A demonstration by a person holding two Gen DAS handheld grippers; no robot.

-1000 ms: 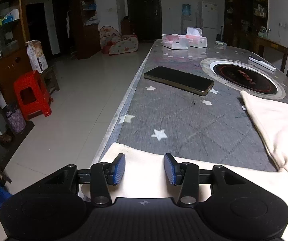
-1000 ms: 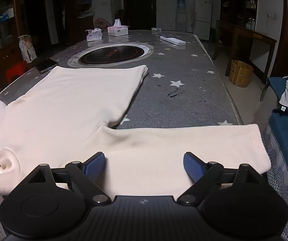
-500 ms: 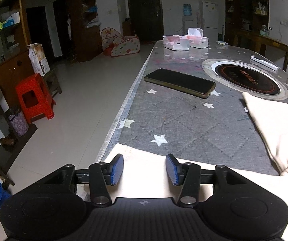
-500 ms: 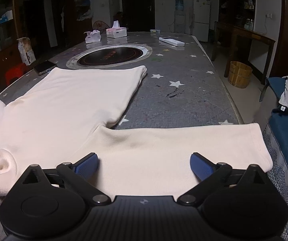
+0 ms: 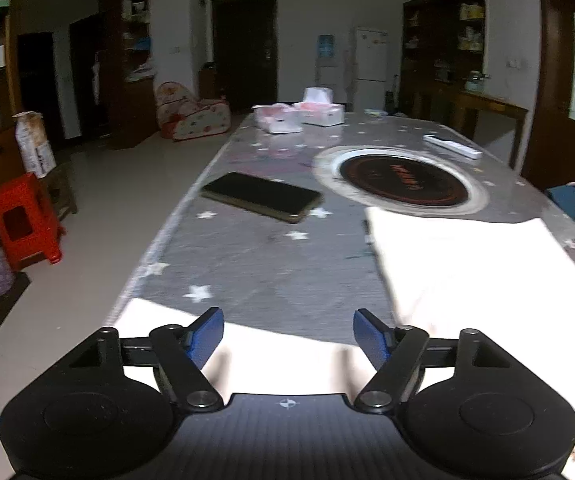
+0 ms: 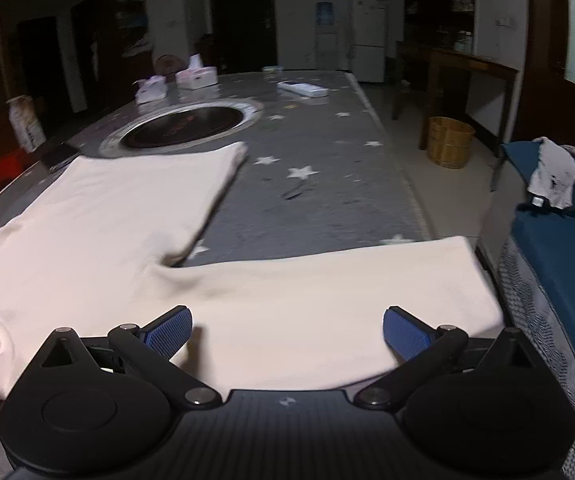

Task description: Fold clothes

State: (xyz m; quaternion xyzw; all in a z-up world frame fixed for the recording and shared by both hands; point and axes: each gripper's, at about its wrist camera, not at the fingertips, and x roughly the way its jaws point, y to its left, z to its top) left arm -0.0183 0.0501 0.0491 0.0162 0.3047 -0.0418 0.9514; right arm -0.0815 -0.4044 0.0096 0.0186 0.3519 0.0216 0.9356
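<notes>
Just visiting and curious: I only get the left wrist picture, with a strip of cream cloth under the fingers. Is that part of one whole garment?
Observer: Yes. The right wrist view shows one cream top spread flat, with a sleeve stretched out to the edge of the table.
Operator: What is the other gripper doing?
Observer: The right gripper is open over that sleeve, jaws wide apart, gripping nothing.
Operator: Is anything beside the table on that side?
Observer: A wooden bucket stands on the floor there.
</notes>
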